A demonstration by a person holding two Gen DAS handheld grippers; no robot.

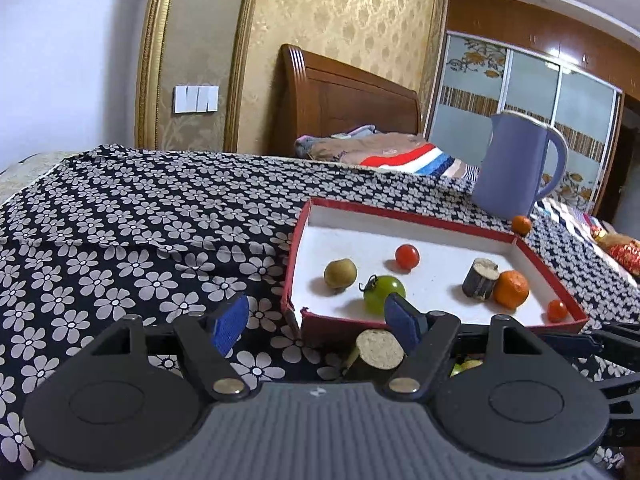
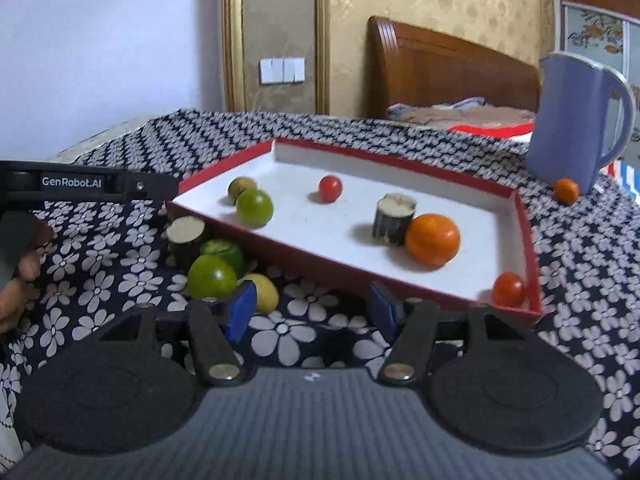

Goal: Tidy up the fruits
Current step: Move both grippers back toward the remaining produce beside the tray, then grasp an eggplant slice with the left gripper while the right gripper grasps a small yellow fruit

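A red tray with a white floor (image 1: 440, 216) (image 2: 400, 156) lies on the flowered cloth. In it are a brown fruit (image 1: 340, 273), a green fruit (image 1: 382, 292), two red tomatoes (image 1: 407, 256) (image 2: 509, 289), a sugarcane piece (image 2: 393, 213) and an orange (image 2: 433, 239). Outside the tray's near edge lie another sugarcane piece (image 1: 380, 350) (image 2: 186, 234), two green fruits (image 2: 211, 277) and a yellow fruit (image 2: 264, 292). My left gripper (image 1: 318, 322) is open and empty, its right finger beside the outer sugarcane piece. My right gripper (image 2: 312, 308) is open and empty, near the loose fruits.
A blue jug (image 1: 516, 164) (image 2: 576, 124) stands behind the tray with a small orange (image 1: 521, 225) (image 2: 566, 191) at its base. A bed with folded blankets (image 1: 384, 152) is behind the table. The left gripper's body (image 2: 80, 186) and a hand show at the right wrist view's left edge.
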